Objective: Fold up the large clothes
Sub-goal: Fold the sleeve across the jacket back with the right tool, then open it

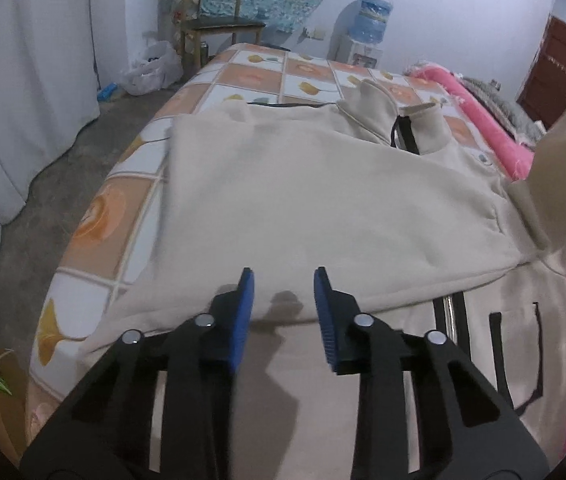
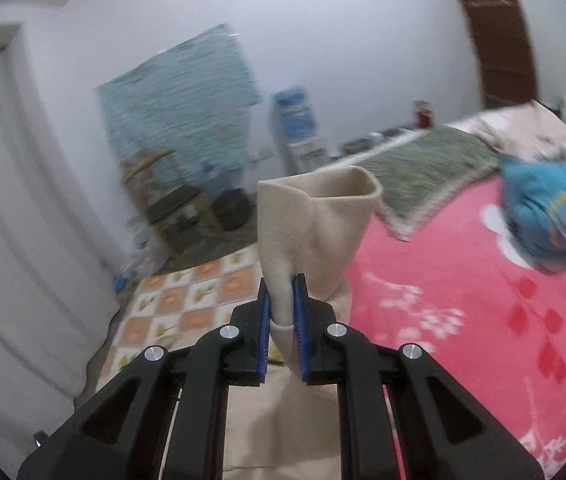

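Lying across the middle of the left wrist view, the beige jacket [image 1: 323, 208] is spread on a bed [image 1: 115, 216] with an orange-and-white checked cover, one half folded over the other, its dark zip showing at lower right. The left gripper [image 1: 284, 280] hangs at the bottom centre of that view above the cloth, its jaws parted by a narrow gap with nothing between the blue pads [image 1: 245, 304]. In the right wrist view, the right gripper [image 2: 281, 284] has its jaws closed tight on a sleeve [image 2: 315, 224] of the jacket, the cuff standing up at the frame's centre. A pink blanket [image 2: 463, 320] fills the lower right, and a water dispenser [image 1: 367, 32] stands against the far wall.
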Demonstrator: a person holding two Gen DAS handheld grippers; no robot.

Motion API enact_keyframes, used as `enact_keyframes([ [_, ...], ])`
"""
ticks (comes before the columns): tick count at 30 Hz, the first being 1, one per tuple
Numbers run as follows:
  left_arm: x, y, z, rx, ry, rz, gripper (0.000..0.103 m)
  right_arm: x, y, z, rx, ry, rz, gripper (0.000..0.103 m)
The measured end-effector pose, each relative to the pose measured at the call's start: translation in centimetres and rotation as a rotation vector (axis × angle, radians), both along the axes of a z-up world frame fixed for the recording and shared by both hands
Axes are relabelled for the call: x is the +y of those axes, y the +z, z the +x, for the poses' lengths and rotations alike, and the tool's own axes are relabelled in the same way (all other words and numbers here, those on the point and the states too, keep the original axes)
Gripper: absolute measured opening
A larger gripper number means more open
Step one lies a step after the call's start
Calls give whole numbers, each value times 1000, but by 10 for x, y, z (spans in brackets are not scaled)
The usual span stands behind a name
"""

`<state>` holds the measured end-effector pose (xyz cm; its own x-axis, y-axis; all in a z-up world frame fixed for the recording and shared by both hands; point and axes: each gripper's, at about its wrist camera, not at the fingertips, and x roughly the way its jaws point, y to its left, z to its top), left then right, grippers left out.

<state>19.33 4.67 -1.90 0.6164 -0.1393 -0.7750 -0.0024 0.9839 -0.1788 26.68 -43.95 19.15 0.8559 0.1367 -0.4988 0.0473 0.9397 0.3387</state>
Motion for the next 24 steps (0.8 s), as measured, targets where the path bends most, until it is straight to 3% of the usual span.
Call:
enact_keyframes([
  [7,43,27,-27,-55,5,-62,22,154,4,4,-69,286,-117,11],
  [11,59,43,-39,-79,-1,-110,21,239,-22,1,-62,466,-178,11],
  [12,61,45,-41,-80,-4,-122,22,268,-40,1,-29,537,-205,13],
  [14,63,47,-43,-77,-20,-154,21,306,-74,3,73,674,-227,26],
  [15,63,46,-43,-72,-27,-169,21,318,-90,3,127,715,-246,47],
  [16,63,45,-42,-67,-34,-189,21,330,-105,2,181,747,-275,56],
  [19,63,41,-35,-53,-51,-252,22,329,-131,-8,235,784,-331,57],
  [22,60,37,-23,-34,-56,-273,22,289,-126,-8,229,726,-264,70],
  [24,56,33,-9,-15,-55,-276,22,243,-120,2,236,642,-176,71],
])
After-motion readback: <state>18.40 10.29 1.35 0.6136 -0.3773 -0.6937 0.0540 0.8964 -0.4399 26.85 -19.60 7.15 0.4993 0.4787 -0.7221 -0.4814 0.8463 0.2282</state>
